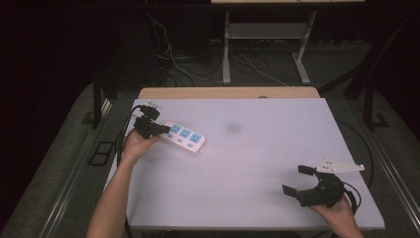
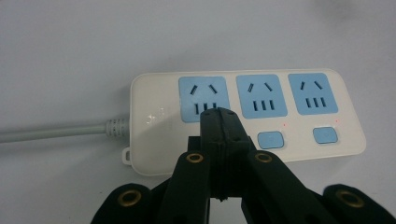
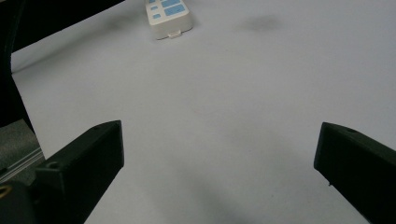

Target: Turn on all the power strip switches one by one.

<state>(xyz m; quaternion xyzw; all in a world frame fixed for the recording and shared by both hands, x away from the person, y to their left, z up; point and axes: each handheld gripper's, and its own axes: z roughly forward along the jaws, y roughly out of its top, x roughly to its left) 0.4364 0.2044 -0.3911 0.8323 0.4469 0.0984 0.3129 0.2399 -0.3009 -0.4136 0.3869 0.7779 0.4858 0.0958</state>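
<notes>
A white power strip (image 1: 187, 137) lay on the white bench (image 1: 257, 168) near its far left corner, set at an angle, with its grey cord (image 2: 56, 130) leaving the end nearest the left edge. The strip carried 3 blue socket panels in a row; in the left gripper view 2 blue buttons (image 2: 271, 139) showed below the middle and right panels, each with a small red light just above it. The left hand-held gripper (image 1: 166, 130) was at the cord end of the strip, held by the left hand (image 1: 140, 145). In the left gripper view its jaws were pressed together with no gap and nothing between them, and their tips (image 2: 223, 116) sat over the lower edge of the 1st socket panel (image 2: 203, 98); whether they touched the strip could not be told. The right hand-held gripper (image 1: 296, 180) was near the bench's near right corner, well apart from the strip, held by the right hand (image 1: 339, 208), its grey plate (image 1: 341, 166) on top. Its jaws stood wide apart and empty, above bare bench. In the right gripper view the far end of the strip (image 3: 170, 16) appeared at the top edge. A faint dark smudge (image 1: 232, 128) marked the bench just right of the strip.
</notes>
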